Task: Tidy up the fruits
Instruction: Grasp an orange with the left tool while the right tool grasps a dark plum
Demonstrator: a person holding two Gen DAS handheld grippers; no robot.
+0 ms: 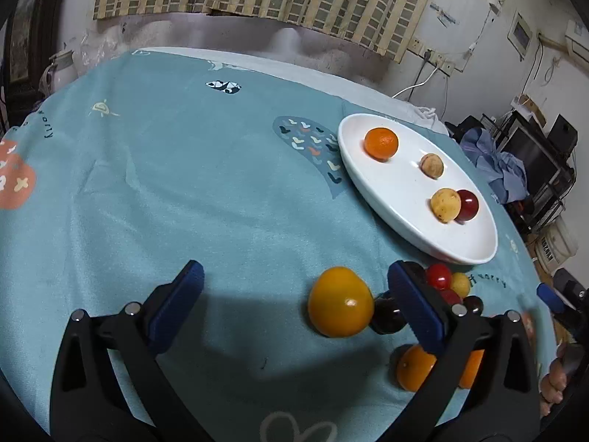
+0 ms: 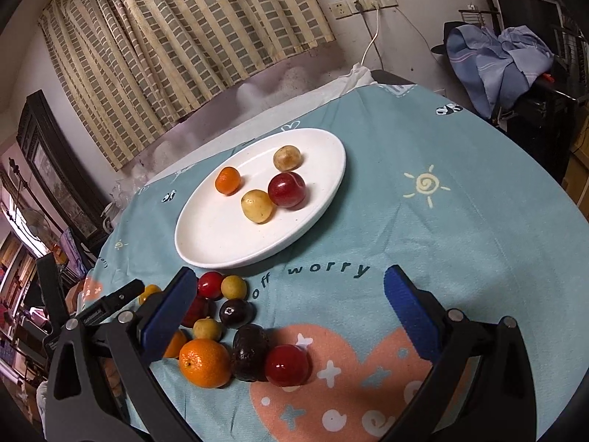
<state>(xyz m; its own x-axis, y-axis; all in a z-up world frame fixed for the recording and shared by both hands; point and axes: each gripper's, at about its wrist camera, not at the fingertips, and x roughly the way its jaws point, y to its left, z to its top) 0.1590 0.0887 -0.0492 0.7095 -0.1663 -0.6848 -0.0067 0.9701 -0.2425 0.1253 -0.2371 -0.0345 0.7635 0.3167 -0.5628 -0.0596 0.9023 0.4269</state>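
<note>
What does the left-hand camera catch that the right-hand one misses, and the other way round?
Only the left view shows the large yellow-orange fruit lying alone on the cloth. Only the right view shows the sun drawing and the wrinkled dark fruit. Both show the white plate holding four fruits, the loose pile of fruit beside it, and each camera's own open tool.

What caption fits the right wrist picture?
Open right gripper hovers over loose fruit pile beside a white plate holding four fruits.
</note>
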